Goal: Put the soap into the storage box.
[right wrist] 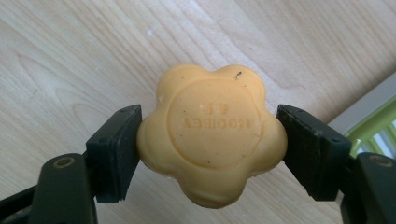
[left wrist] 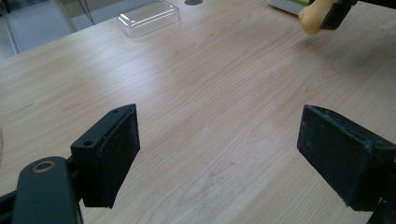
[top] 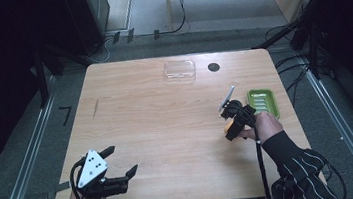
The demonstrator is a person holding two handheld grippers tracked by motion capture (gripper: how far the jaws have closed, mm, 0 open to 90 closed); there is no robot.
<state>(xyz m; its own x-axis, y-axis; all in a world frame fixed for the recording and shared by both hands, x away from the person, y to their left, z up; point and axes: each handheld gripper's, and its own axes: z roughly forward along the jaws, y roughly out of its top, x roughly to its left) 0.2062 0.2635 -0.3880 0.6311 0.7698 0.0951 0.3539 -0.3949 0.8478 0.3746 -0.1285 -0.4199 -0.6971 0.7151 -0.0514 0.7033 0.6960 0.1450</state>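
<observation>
An orange flower-shaped soap with a stamped round centre sits squeezed between the two black pads of my right gripper, which is shut on it just above the wooden table. From above, that gripper and the soap hover beside the green soap dish at the table's right. The soap also appears far off in the left gripper view. Near the front left corner my left gripper rests wide open, with bare wood between its pads.
A clear plastic lid lies at the far middle of the table, with a dark round hole beside it. A strip of the green dish shows at the right edge of the right gripper view.
</observation>
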